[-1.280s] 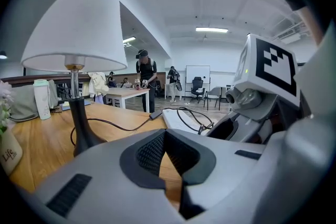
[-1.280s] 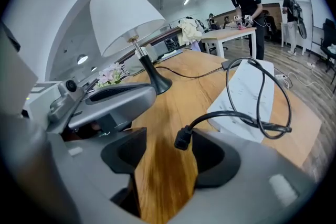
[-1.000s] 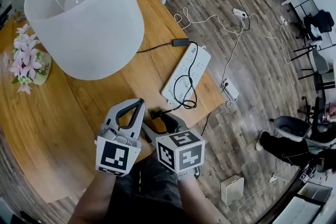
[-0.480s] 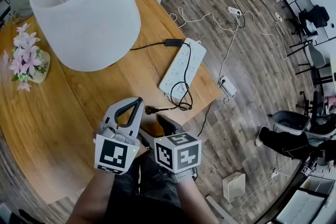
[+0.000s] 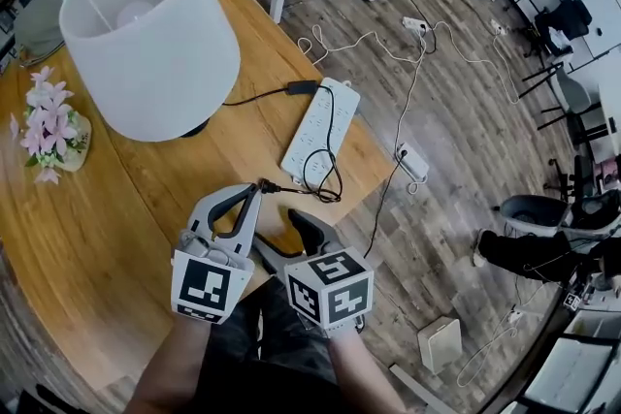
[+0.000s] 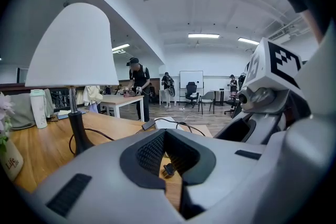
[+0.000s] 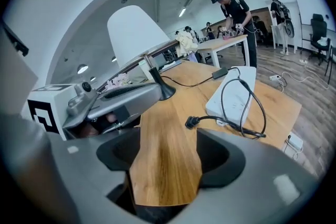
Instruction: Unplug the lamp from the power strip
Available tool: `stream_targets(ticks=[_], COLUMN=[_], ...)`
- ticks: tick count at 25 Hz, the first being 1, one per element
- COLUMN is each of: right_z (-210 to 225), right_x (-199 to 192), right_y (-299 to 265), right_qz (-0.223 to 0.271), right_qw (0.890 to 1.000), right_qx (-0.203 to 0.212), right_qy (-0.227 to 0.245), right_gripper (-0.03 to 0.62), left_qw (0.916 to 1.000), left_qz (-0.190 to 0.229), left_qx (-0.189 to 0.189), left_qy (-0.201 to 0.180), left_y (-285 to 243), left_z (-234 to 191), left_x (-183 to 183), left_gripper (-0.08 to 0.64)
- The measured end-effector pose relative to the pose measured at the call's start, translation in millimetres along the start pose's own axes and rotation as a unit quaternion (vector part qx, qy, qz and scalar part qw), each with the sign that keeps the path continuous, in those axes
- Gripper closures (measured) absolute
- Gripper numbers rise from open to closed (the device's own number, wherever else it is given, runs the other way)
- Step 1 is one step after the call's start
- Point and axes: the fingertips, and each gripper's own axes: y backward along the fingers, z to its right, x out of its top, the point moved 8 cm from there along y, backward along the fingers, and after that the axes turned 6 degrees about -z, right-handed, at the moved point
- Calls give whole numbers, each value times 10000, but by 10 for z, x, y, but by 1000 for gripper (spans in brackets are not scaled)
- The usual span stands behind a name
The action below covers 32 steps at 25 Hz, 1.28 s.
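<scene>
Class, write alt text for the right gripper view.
The right tool, jaws just opened and empty, hovers over a wooden table. Beyond it a black plug lies loose, its cord looping over a white power strip; a white-shaded lamp stands behind.

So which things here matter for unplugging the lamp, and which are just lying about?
For the job: lamp; its black plug, already lying free; white power strip.
Just lying about: pink flowers; second power strip on the floor.

White lamp shade (image 5: 146,44), white power strip (image 5: 309,145), black plug (image 5: 263,184)
</scene>
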Motion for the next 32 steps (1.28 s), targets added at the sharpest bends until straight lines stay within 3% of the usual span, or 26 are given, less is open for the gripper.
stream_targets(ticks=[4, 6, 13, 19, 24, 32], right_z=[-32, -54, -90, -72, -73, 31], right_x=[74, 112, 275, 497, 696, 818], right_y=[104, 162, 381, 638, 827, 1247], right_qz=[277, 400, 960, 1653, 2063, 2292], right_qw=[9994, 9987, 9933, 9813, 9685, 9520], right_qx=[-90, -86, -312, -216, -60, 158], right_qy=[191, 304, 567, 964, 1393, 2022], right_gripper=[321, 324, 582, 586, 586, 586], left_qw=[9999, 9997, 9993, 9965, 9923, 9802], left_qz=[126, 181, 300, 683, 924, 1277], left_qx=[84, 128, 225, 340, 685, 1336], left_qy=[-54, -38, 78, 336, 448, 709], left_y=[45, 76, 216, 326, 456, 729], left_z=[-55, -72, -115, -132, -100, 91], left_x=[66, 103, 211, 375, 514, 684], left_gripper=[565, 565, 565, 565, 565, 565])
